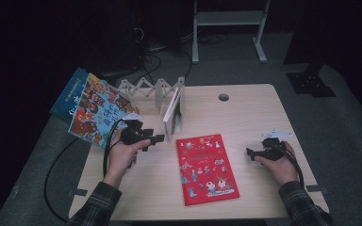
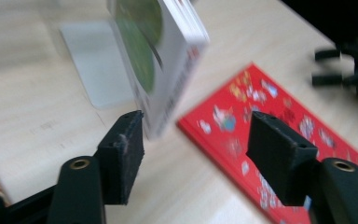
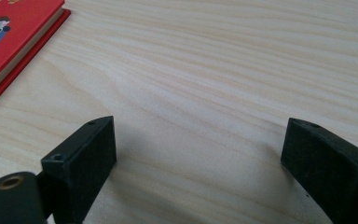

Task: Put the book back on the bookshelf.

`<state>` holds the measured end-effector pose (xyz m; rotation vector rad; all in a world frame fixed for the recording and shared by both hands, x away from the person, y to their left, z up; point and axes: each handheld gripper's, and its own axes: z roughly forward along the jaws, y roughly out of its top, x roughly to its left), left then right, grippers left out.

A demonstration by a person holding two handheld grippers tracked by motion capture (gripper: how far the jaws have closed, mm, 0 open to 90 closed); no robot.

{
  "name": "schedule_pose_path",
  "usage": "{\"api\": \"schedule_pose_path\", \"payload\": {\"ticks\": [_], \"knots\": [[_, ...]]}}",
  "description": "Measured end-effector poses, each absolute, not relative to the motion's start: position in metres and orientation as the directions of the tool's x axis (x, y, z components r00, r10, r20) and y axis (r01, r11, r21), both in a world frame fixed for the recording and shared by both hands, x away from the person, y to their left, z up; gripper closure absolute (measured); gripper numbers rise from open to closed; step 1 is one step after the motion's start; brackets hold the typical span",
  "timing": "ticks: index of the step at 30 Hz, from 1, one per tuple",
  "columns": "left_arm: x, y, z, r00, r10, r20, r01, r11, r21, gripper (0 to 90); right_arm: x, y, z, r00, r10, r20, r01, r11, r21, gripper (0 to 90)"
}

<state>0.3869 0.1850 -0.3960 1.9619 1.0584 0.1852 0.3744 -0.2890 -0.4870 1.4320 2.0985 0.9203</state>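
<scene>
**Operator:** Which step is in hand?

**Technician:** Shelving books, by my reading. One white book [image 1: 173, 111] stands upright in the folding rack [image 1: 147, 88] at the back of the counter [image 1: 250, 113]. The left claw [image 1: 156, 138] is just in front of it, jaws spread, nothing between them. The right claw [image 1: 250, 152] rests low over bare counter, jaws spread and empty.

**Operator:** And the next move?

**Technician:** Probably the red book [image 1: 207, 168], lying flat at centre between the two claws. It calls for getting a jaw under one edge, then standing it beside the white book.

**Operator:** What do the views add?

**Technician:** The left gripper view shows the white book's bottom corner [image 2: 161, 126] just beyond the jaws, untouched. The high view shows a pile of picture books [image 1: 94, 109] overhanging the counter's left edge.
</scene>
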Motion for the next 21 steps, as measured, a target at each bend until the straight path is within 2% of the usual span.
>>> {"api": "schedule_pose_path", "payload": {"ticks": [3, 6, 9, 12, 21], "knots": [[0.379, 0.184, -0.405, 0.647, 0.721, -0.250, 0.610, -0.292, 0.737, 31.7, 0.374, -0.289, -0.487, -0.369, 0.929, 0.013, 0.639, 0.244, 0.729, 9.6], [0.369, 0.183, -0.413, 0.666, 0.706, -0.241, 0.609, -0.329, 0.722, 30.3, 0.372, -0.288, -0.486, -0.378, 0.926, 0.014, 0.631, 0.247, 0.736, 15.6], [0.358, 0.180, -0.423, 0.678, 0.690, -0.254, 0.616, -0.344, 0.709, 30.0, 0.370, -0.287, -0.485, -0.396, 0.918, 0.013, 0.615, 0.254, 0.746, 29.1], [0.350, 0.176, -0.431, 0.693, 0.673, -0.257, 0.613, -0.364, 0.701, 29.0, 0.368, -0.287, -0.481, -0.405, 0.914, 0.032, 0.631, 0.254, 0.733, 37.8], [0.345, 0.159, -0.448, 0.733, 0.625, -0.268, 0.598, -0.405, 0.691, 28.5, 0.361, -0.279, -0.473, -0.460, 0.875, 0.150, 0.661, 0.225, 0.716, 44.7]]}}
